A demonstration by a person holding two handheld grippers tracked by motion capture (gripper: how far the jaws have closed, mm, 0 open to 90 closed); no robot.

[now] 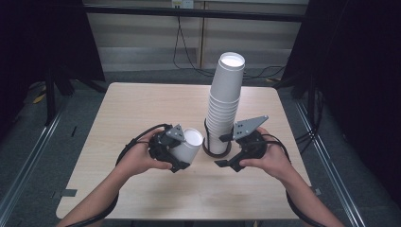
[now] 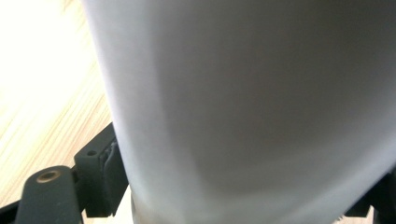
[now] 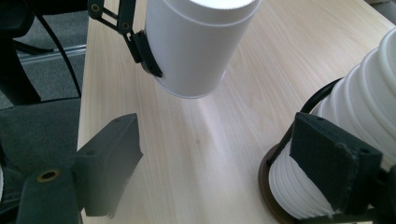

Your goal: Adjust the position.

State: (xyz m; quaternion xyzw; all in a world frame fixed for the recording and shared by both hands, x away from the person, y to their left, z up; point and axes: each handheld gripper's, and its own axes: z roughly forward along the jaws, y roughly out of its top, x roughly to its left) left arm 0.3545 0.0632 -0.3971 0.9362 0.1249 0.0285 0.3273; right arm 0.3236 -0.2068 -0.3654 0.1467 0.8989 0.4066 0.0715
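We've got the left tool (image 1: 176, 150) clamped on a single cup (image 1: 188, 144) at frame centre, right tool (image 1: 230, 150) spread apart beside the cup stack (image 1: 224, 104); next move probably setting that cup on the tabletop (image 1: 142, 109).

The counter (image 1: 142, 109) is a pale wood-grain top with rounded corners, standing on a grey floor (image 1: 28, 156). Directly on it rests a dark ring-shaped base (image 1: 217, 152), and from that base rises a tall stack of white cups (image 1: 225, 101), leaning slightly. The base sits just to the left of the right claw (image 1: 226, 150), whose inner jaw stands against the lowest cups of the stack, and to the right of the left claw (image 1: 182, 153). In the right gripper view the base (image 3: 271, 196) shows as a dark brown rim under the stack (image 3: 355, 121), beside bare wood (image 3: 196, 154). The counter surface beyond both claws lies bare up to its far edge.
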